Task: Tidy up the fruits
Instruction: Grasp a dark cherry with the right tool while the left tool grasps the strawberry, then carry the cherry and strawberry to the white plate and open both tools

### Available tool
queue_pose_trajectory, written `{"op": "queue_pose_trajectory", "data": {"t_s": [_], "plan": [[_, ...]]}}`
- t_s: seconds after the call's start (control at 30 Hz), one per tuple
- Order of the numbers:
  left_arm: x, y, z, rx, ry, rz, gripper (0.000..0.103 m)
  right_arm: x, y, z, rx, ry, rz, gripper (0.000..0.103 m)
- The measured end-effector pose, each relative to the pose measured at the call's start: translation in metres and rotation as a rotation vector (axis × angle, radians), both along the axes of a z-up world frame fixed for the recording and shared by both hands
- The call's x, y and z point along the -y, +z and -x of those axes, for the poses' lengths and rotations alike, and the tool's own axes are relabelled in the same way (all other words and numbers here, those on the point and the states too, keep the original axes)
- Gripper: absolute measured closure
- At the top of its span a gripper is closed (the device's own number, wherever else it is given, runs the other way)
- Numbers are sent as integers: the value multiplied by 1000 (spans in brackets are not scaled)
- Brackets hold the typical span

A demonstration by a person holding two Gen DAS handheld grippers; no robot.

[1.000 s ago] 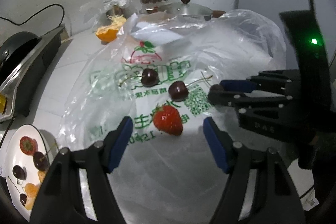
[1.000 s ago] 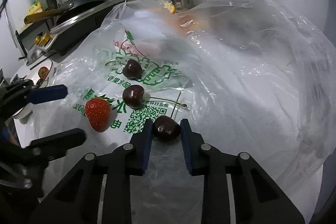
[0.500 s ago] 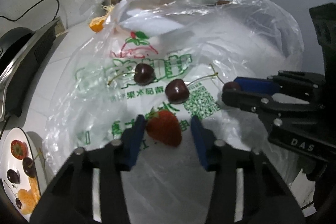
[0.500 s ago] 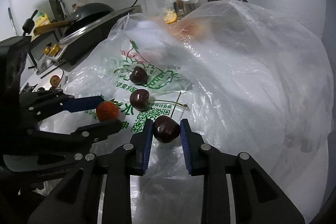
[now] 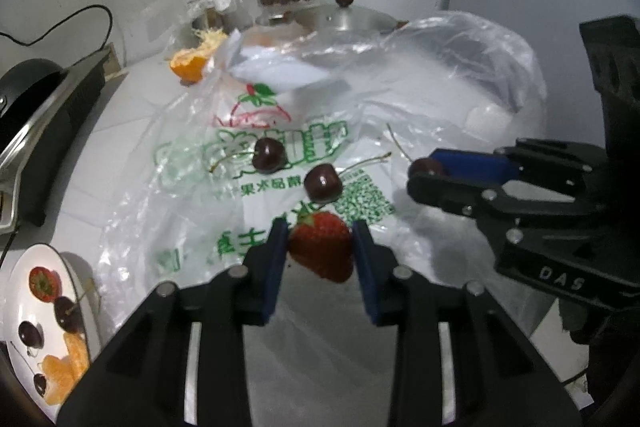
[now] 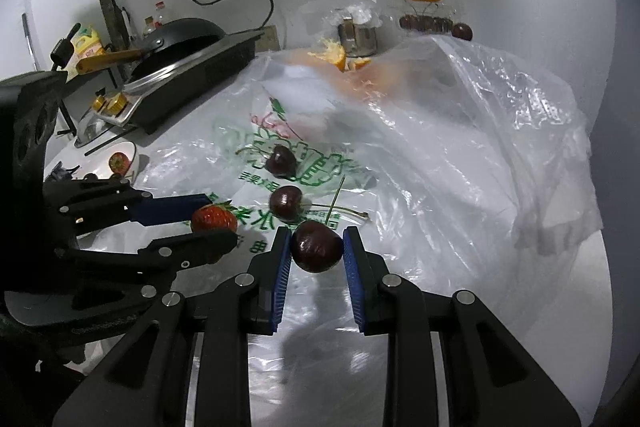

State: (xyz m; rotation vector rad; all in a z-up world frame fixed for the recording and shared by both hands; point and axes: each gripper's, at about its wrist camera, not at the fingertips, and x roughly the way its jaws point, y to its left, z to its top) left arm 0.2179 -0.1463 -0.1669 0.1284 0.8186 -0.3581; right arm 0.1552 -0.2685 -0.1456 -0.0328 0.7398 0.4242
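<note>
Counter (image 5: 132, 131): green-printed bag (image 5: 280, 155), "DAS" gripper (image 5: 424, 173)

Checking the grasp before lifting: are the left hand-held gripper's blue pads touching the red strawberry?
Touching. The left wrist view shows both blue pads of the left hand-held gripper pressed against the red strawberry's sides, no gap showing.

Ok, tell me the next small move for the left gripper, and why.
Probably lift it and carry it toward the white plate: the left gripper is shut on the strawberry, and the plate already holds a strawberry, cherries and orange segments.
</note>
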Motion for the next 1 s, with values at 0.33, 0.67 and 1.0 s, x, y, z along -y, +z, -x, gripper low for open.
{"op": "queue_pose_trajectory", "data": {"t_s": [0.33, 0.67, 1.0], "plan": [[-20, 25, 32, 59, 1, 24, 69, -24, 17, 24, 34, 23, 18, 75], [-45, 37, 61, 93, 16, 46, 69, -52, 29, 42, 64, 50, 38, 75], [-74, 42, 81, 108, 46, 59, 69, -82, 36, 53, 86, 81, 58, 75]]}}
